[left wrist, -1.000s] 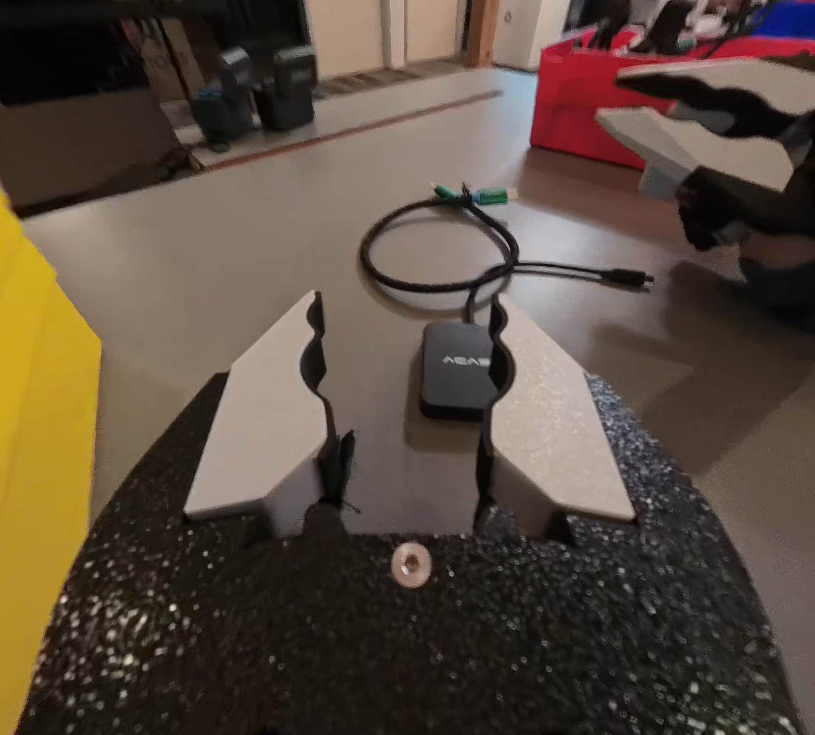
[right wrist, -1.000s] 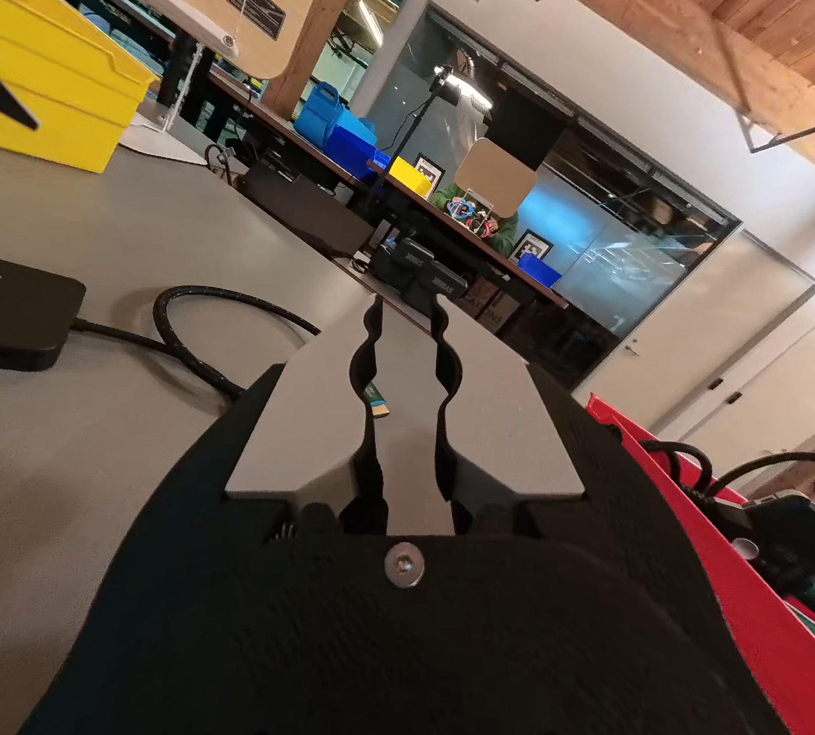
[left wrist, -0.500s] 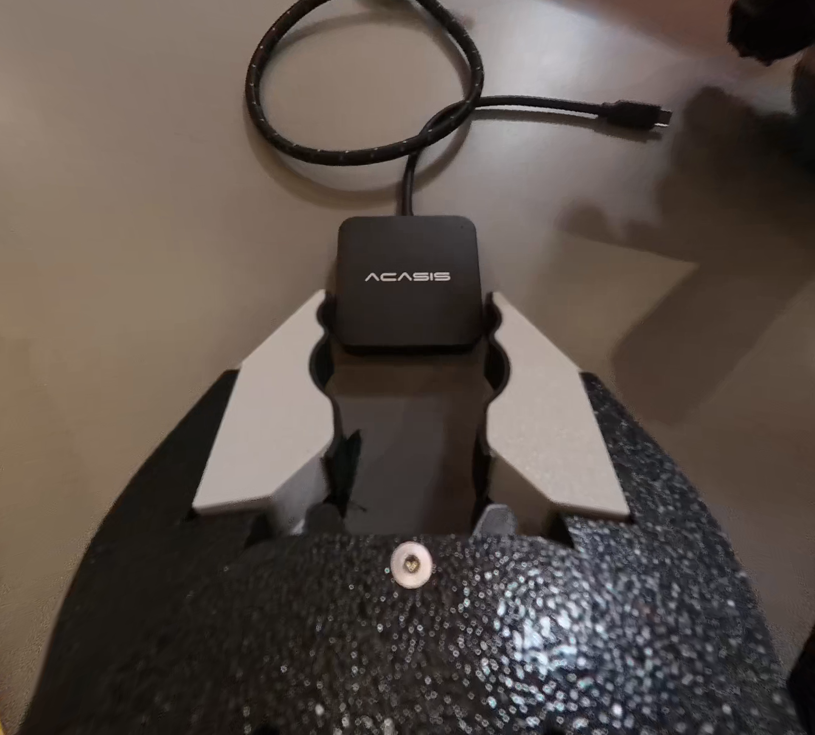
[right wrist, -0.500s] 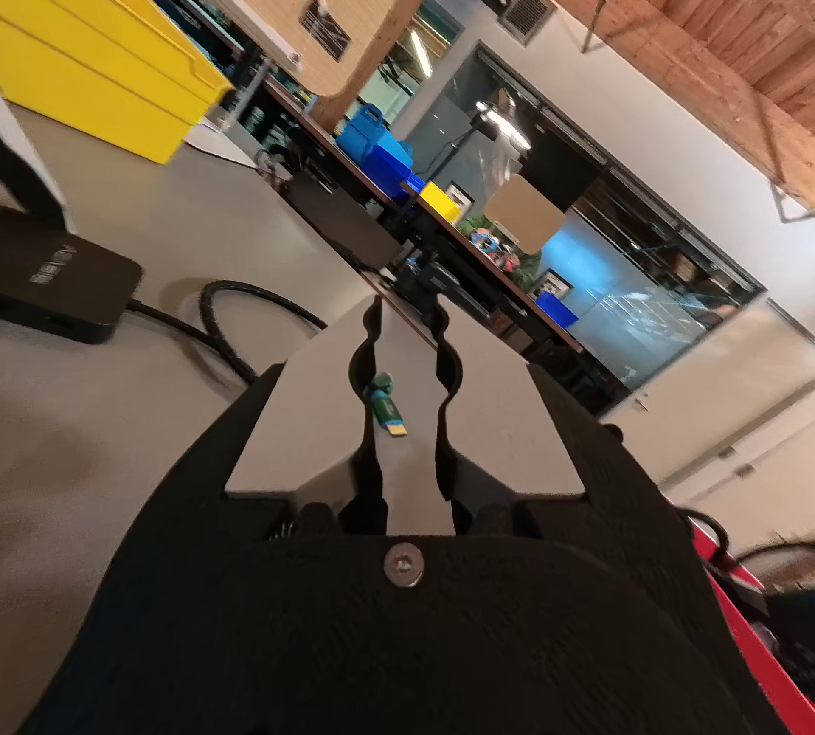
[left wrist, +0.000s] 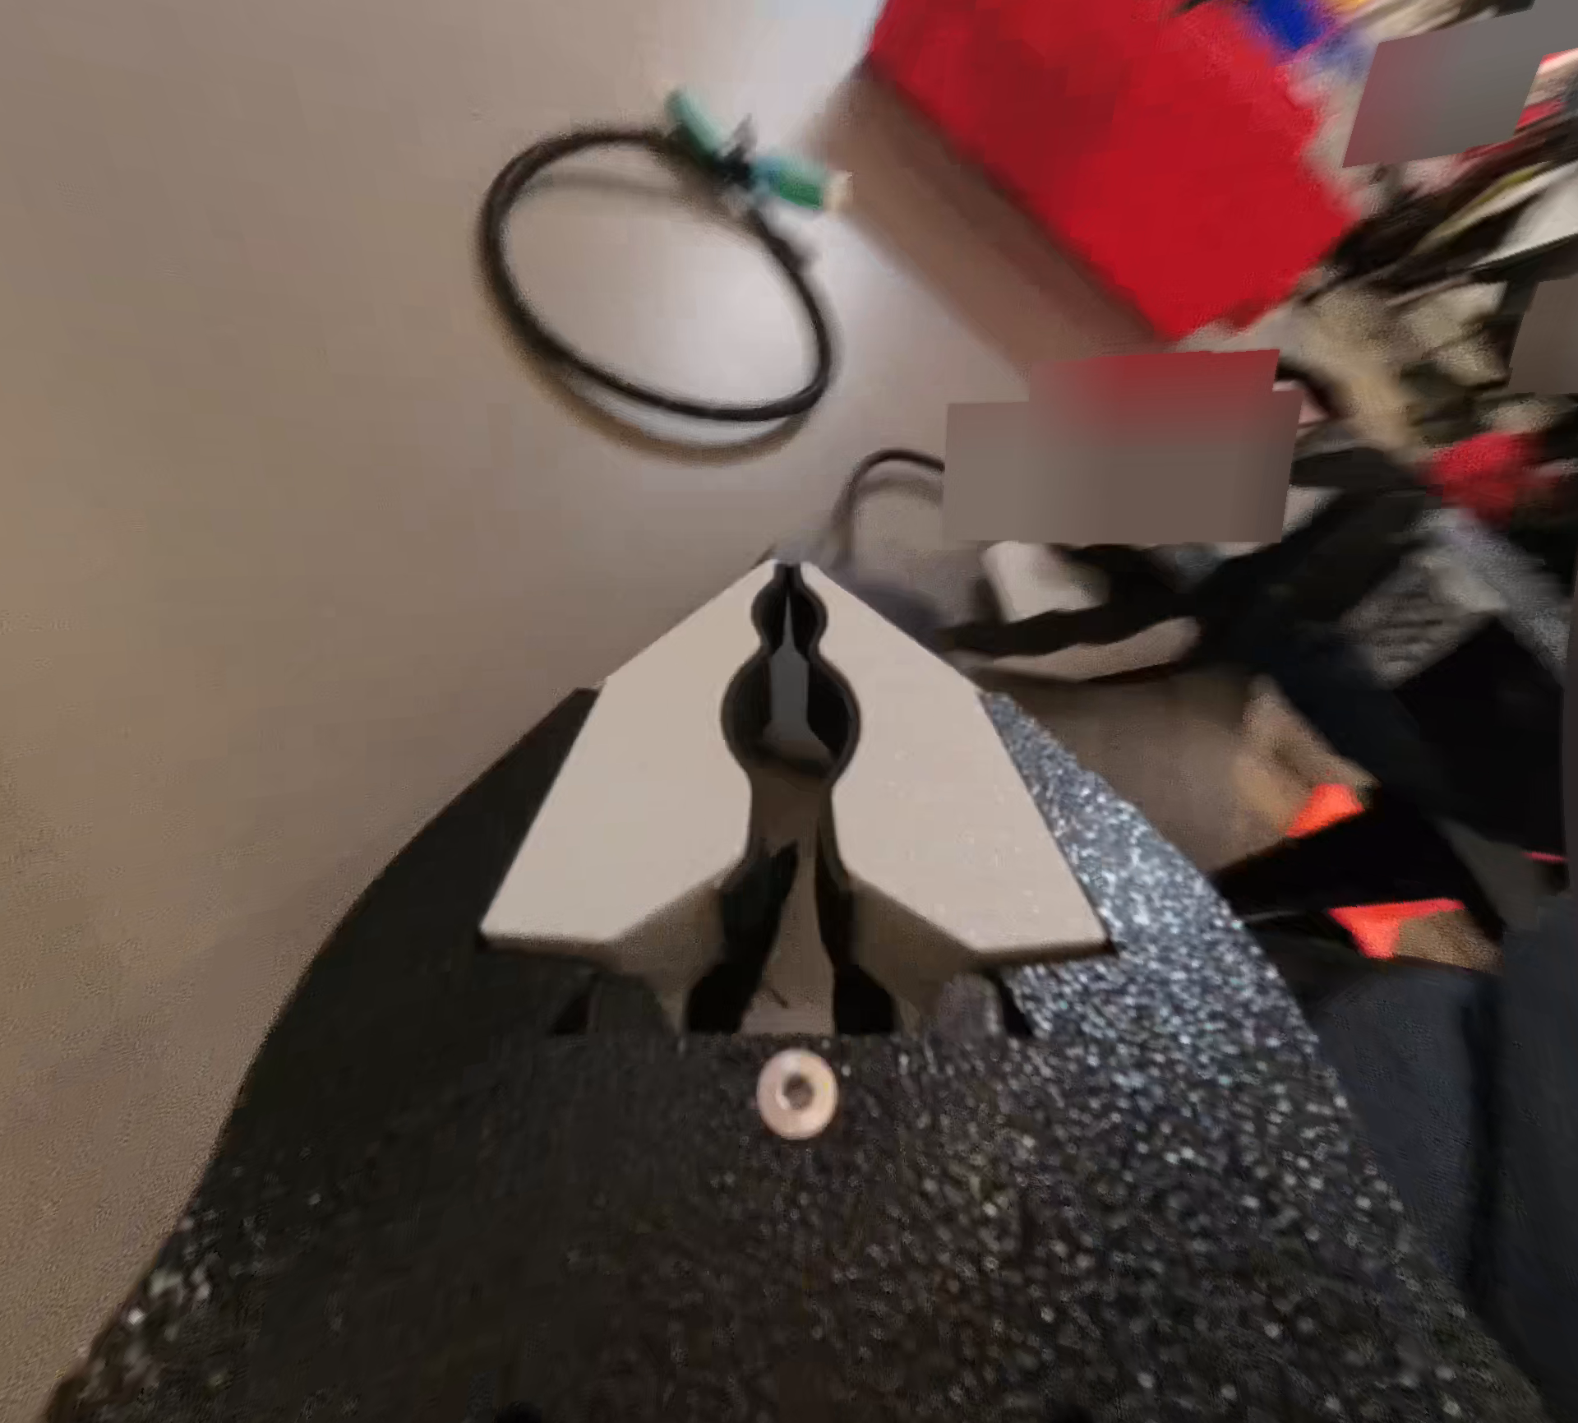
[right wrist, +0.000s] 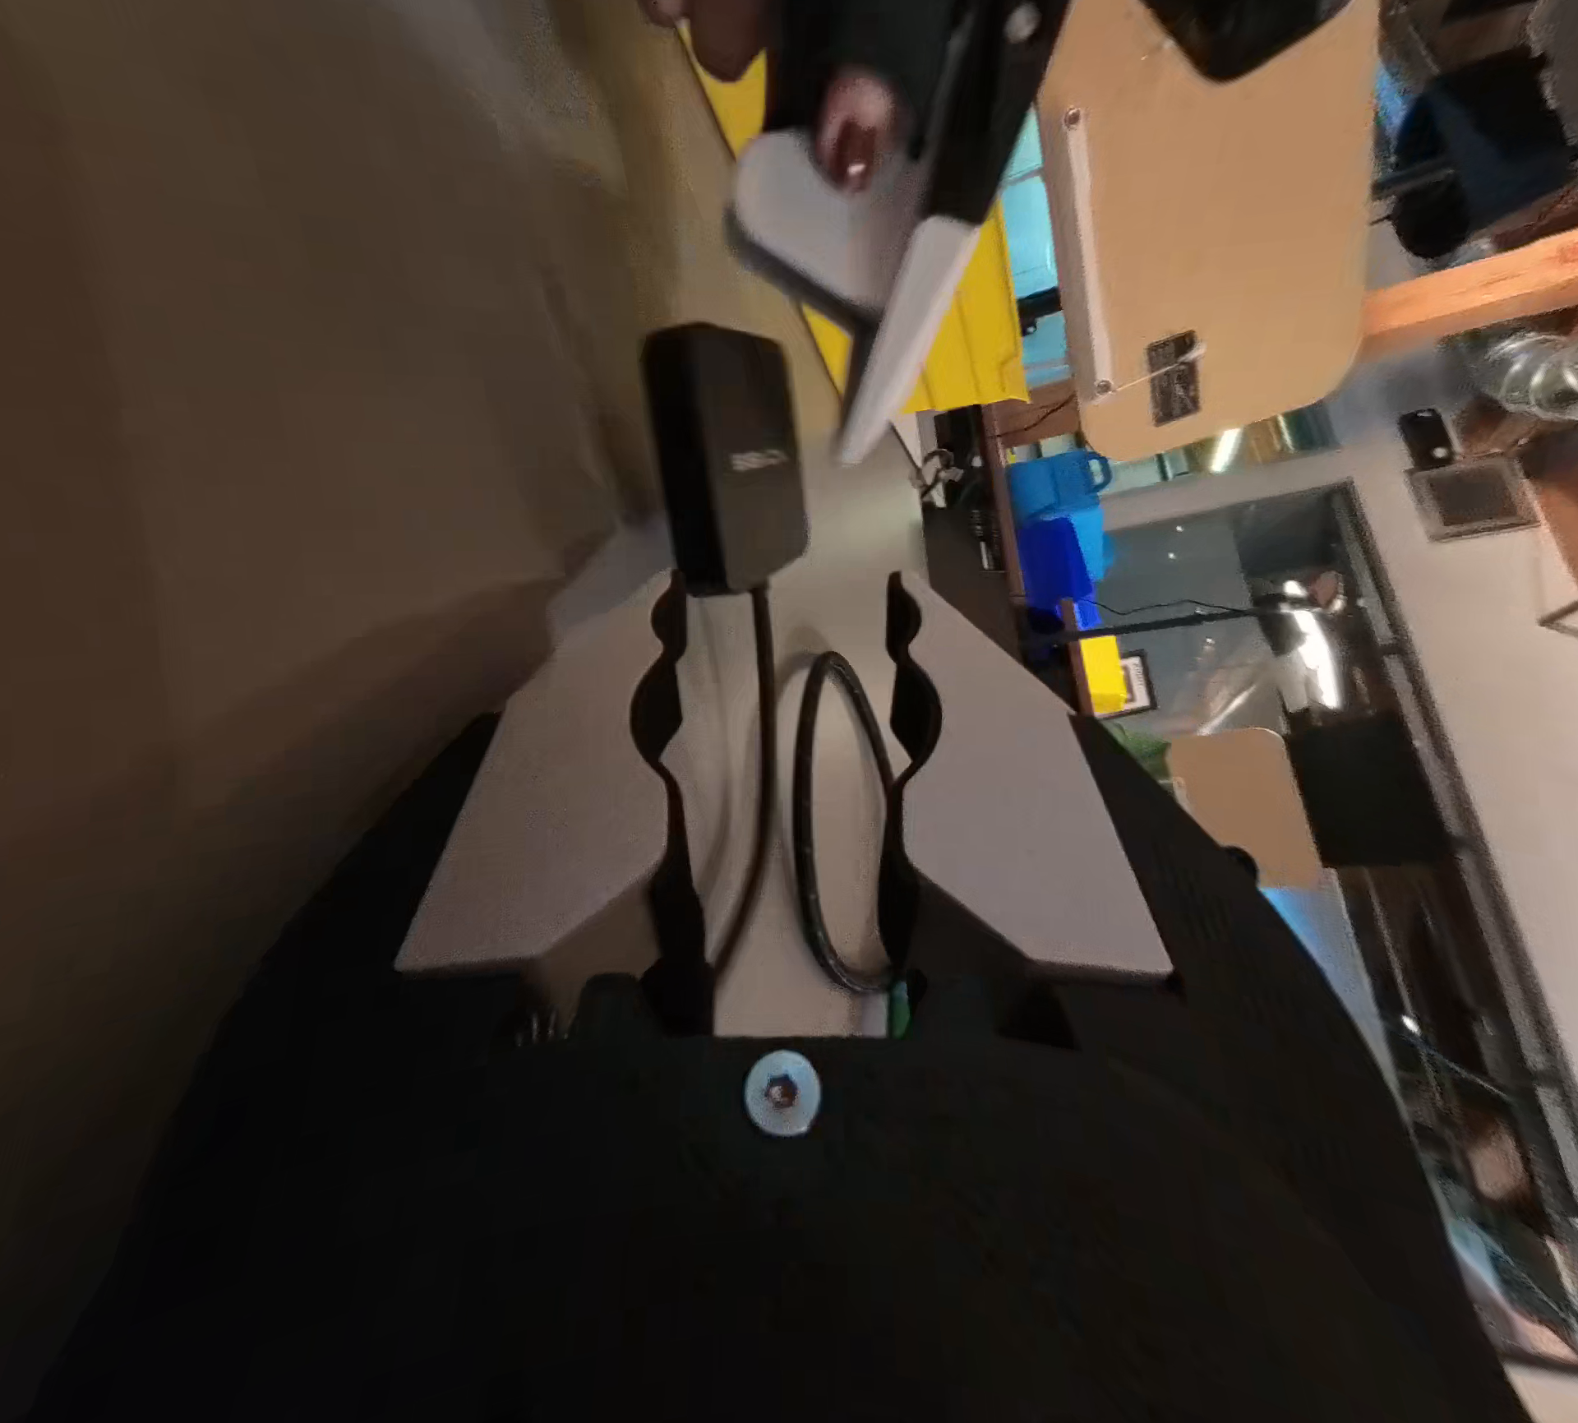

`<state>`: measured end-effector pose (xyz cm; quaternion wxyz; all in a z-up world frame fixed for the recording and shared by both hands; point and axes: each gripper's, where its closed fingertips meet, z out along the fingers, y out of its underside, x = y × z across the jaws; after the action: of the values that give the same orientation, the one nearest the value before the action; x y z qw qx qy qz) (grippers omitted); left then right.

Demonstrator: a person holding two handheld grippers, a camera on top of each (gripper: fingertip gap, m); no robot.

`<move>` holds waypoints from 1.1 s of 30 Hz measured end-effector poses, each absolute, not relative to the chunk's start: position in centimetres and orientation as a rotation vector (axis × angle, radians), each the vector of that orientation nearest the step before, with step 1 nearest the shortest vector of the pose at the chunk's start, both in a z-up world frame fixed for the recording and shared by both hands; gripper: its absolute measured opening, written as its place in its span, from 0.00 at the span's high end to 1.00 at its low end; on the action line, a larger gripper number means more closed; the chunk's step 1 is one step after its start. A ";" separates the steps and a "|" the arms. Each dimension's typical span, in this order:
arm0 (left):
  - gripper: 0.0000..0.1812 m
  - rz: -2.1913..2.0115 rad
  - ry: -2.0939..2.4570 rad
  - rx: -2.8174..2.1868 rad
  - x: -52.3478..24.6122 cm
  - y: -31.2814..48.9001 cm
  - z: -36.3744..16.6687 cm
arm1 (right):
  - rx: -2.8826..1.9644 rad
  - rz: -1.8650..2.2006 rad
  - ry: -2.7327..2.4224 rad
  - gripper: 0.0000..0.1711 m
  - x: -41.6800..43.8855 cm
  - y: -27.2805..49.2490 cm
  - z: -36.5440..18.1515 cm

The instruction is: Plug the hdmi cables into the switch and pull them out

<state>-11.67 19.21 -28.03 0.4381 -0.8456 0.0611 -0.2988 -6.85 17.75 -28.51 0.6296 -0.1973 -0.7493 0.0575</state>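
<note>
So the left gripper [left wrist: 790, 575] is sitting with its jaws pinched together, tips basically meeting. There's something dark showing in the slot, but I honestly can't tell if it's clamping anything or if that's just shadow. The HDMI cable [left wrist: 649, 289] is lying in a loop on the table [left wrist: 256, 357] ahead of those jaws and a bit to their left, with the green plugs [left wrist: 786, 182] at the far side of the loop, pointing off toward the red bin [left wrist: 1110, 126]. Moving right, the right gripper [right wrist: 781, 596] is holding its jaws wide apart with nothing in them. The switch [right wrist: 726, 460] is lying just past its left fingertip, long axis running straight ahead. The switch's thin lead [right wrist: 760, 741] is trailing back between the jaws, beside the cable loop. I reckon the left gripper is the nearer one to the switch. Seen from the right wrist, its pale finger is ending just beside the switch, though contact is anyone's guess. A green plug is getting cut off by the base of the right finger, and the switch's ports aren't showing. Most of the left wrist view is coming out badly smeared too.
</note>
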 end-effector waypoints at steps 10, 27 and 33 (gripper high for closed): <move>0.49 -0.771 0.228 -2.235 -10.7 17.7 -28.6 | -0.528 0.157 -1.719 0.78 -7.0 18.2 -28.9; 0.65 -0.356 0.488 -2.433 -10.5 16.8 -32.2 | -0.689 0.342 -1.937 0.74 -6.1 17.1 -30.3; 0.65 -0.765 0.371 -2.370 -9.1 16.2 -30.9 | -0.531 0.172 -1.896 0.76 -7.5 16.1 -30.0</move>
<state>-9.11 16.20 -30.90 0.3067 -0.8958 0.1404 -0.2893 -7.47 16.13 -30.01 0.5501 -0.2241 -0.8011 0.0727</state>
